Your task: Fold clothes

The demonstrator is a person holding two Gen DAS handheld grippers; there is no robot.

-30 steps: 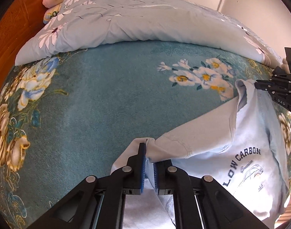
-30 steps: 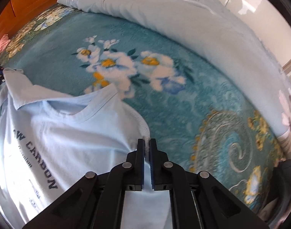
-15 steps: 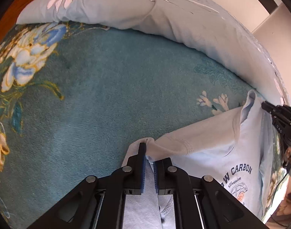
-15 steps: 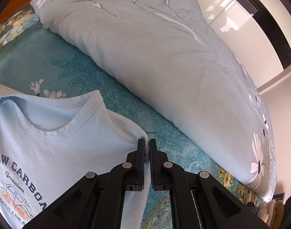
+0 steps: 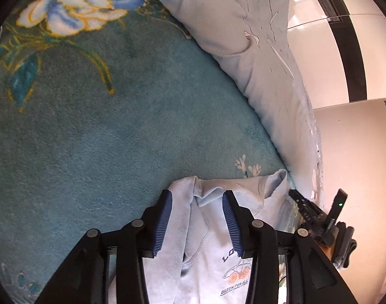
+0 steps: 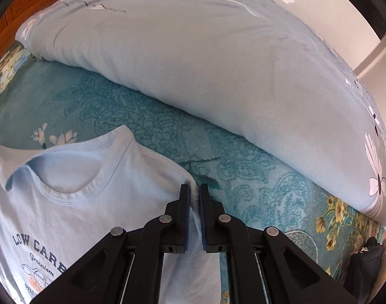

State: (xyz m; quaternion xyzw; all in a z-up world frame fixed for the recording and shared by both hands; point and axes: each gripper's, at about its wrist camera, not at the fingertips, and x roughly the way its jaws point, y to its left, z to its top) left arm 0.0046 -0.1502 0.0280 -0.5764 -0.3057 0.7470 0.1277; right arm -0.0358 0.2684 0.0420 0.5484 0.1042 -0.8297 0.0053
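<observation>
With both gripper sets now opening, left gripper (image 5: 196,197) and right gripper (image 6: 194,192) release the pale-blue printed cotton T-shirt (image 6: 74,192) at lower frame, its fabric between both: shoulder fold laid.

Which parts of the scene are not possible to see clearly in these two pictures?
- Lower part of the T-shirt: cut off by the bottom edge and covered by gripper fingers, both views.
- Chest print: partly behind a left gripper finger, left view.
- Right gripper pads: the right view does not show whether they press the sleeve edge.
</observation>
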